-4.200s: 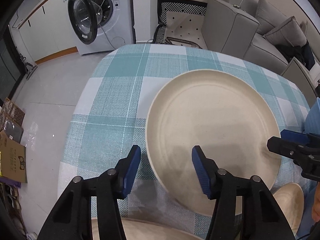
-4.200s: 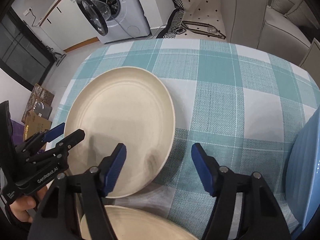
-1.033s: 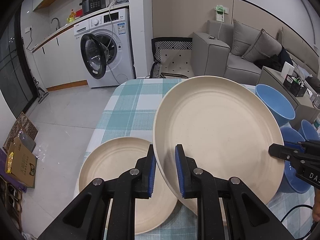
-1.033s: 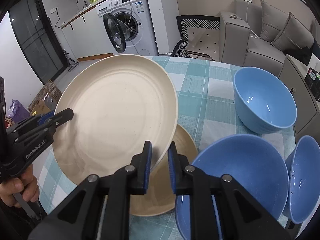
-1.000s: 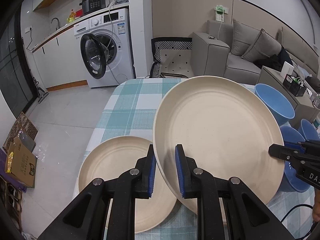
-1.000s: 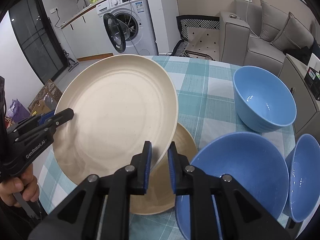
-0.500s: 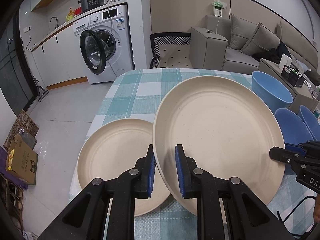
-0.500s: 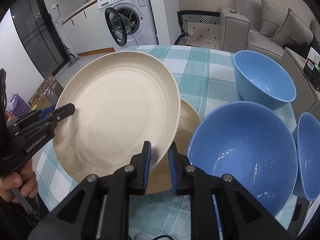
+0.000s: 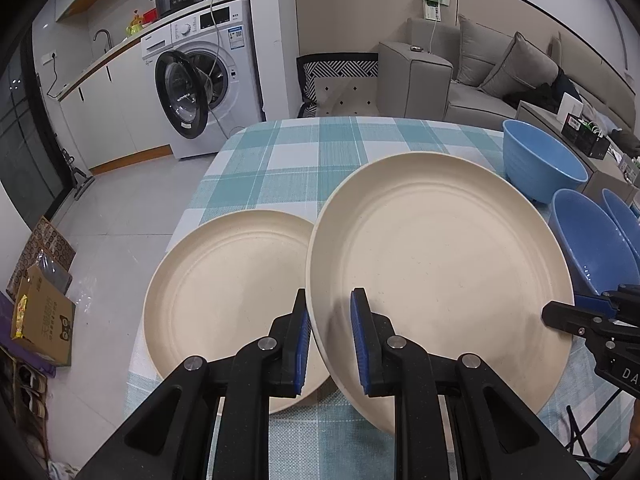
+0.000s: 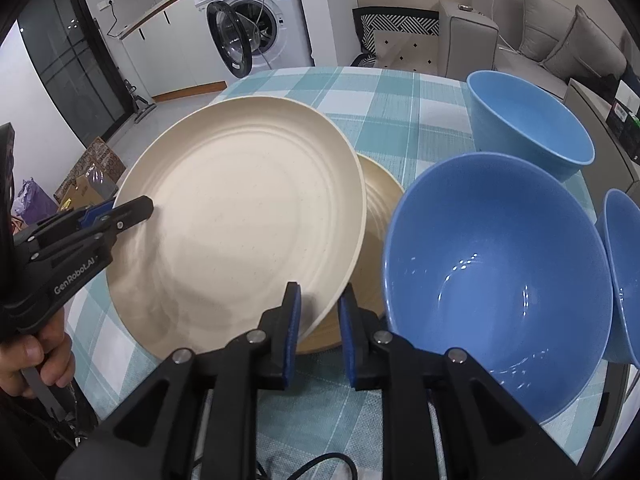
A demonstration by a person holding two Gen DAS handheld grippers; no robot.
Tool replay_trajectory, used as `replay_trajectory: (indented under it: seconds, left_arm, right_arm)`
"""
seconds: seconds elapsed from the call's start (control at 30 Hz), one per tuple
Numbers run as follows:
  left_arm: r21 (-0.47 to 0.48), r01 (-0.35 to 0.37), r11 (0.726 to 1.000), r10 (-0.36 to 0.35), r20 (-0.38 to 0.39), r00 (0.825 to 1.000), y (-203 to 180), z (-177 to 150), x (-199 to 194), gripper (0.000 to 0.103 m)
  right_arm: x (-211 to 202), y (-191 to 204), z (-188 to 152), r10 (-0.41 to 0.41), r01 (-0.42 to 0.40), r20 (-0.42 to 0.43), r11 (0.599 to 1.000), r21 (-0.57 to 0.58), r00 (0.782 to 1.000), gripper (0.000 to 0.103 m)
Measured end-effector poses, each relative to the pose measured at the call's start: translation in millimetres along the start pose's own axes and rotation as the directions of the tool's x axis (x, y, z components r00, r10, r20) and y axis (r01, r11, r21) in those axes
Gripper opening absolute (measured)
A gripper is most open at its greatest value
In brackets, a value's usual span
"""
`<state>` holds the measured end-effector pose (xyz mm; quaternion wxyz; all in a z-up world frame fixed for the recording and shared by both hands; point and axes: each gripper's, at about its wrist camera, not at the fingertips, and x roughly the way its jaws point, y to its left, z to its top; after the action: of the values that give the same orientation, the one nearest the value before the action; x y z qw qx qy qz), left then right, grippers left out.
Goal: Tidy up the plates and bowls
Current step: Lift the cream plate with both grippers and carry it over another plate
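On the teal checked surface (image 9: 320, 148), a round cream plate (image 9: 224, 280) lies flat. Both the left gripper (image 9: 329, 336) and the right gripper (image 10: 319, 330) are clamped on opposite rims of a second, larger cream plate (image 9: 440, 264), held tilted, just right of and overlapping the flat one.

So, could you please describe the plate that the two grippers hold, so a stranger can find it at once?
On the teal-and-white checked table, two cream plates sit left of three blue bowls. The held plate is the tilted one, raised off the cloth and partly over the flat plate. The left gripper and right gripper pinch opposite sides of its rim.
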<state>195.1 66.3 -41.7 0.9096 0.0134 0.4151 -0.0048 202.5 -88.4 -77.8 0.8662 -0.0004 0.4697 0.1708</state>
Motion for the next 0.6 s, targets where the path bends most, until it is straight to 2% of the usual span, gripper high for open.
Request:
replay_trajectory:
  seconds: [0.6]
  left_arm:
    - [0.002, -0.004, 1.000, 0.004, -0.020, 1.000, 3, 0, 14, 0.019]
  right_arm:
    - [6, 21, -16, -0.077, 0.077, 0.008, 0.996, -0.048, 0.997, 0.022]
